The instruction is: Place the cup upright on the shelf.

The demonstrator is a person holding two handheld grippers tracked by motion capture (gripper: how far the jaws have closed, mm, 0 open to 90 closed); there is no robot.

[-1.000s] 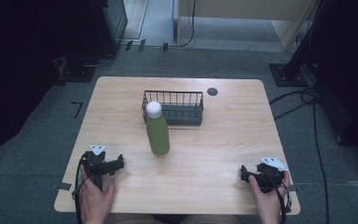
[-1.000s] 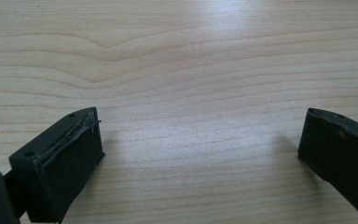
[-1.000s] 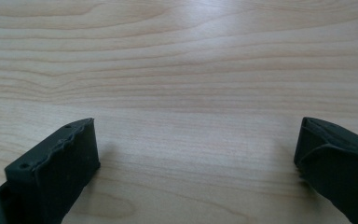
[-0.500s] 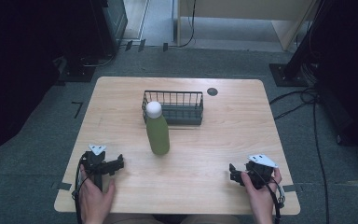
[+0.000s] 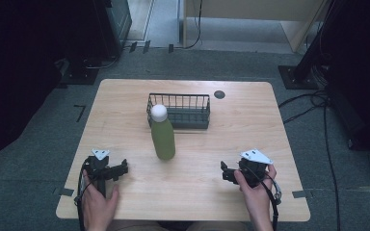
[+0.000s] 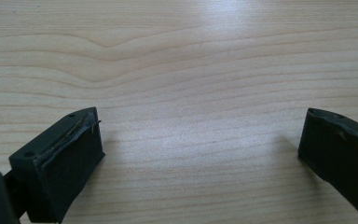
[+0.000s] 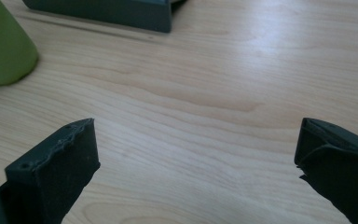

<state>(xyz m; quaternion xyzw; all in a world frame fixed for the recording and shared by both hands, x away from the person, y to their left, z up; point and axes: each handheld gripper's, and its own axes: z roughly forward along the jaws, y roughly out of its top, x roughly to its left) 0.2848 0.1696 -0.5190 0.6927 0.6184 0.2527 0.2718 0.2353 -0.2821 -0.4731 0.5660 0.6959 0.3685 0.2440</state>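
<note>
Green and upright, the bottle (image 5: 163, 133) stands mid-table just in front of the wire basket (image 5: 179, 110), its long axis vertical. From your right gripper (image 5: 227, 173) it lies ahead and to the left, with bare wood between; your left gripper (image 5: 120, 168) sits about as near on the other side. Both have their jaws spread wide and hold nothing. Only the basket, close behind the bottle, crowds a grasp, so come in from the side.
</note>
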